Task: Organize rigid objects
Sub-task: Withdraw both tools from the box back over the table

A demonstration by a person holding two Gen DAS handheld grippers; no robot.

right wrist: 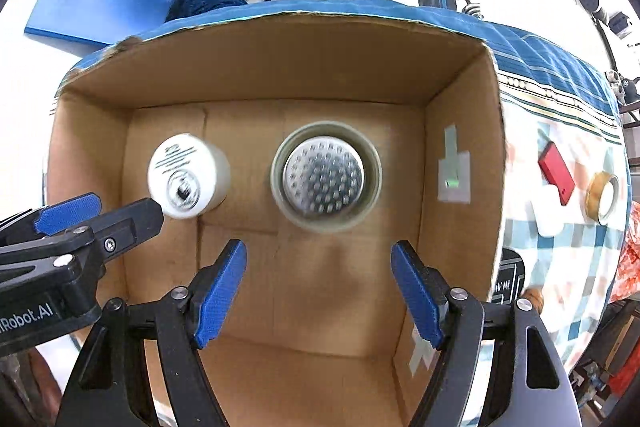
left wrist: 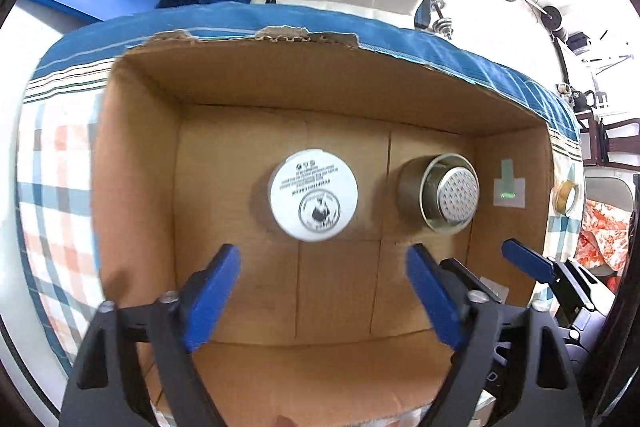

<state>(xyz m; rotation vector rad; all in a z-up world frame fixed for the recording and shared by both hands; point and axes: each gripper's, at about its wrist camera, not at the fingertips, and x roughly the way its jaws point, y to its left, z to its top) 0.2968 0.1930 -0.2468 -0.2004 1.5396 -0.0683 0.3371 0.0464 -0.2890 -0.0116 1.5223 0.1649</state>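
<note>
Left gripper: jaws spread wide and empty, pointing down into the box, nothing between the blue pads
Right gripper: also parted with nothing held, hanging above the box floor just beside the left one
White jar: standing on the box floor, label side up, below the left tool and clear of its fingers
Steel cup: upright on the floor next to the jar, a dimpled metal piece sitting inside it, apart from the right tool's pads
Cardboard box: open-topped, on a checked cloth, holding just these two things
Outside the box: a red block and a roll of tape lie on the cloth off to the right
Progress: two items look placed and let go; I'd judge the pieces on the cloth are still to be brought in, though whether they belong in the box I cannot tell
</note>
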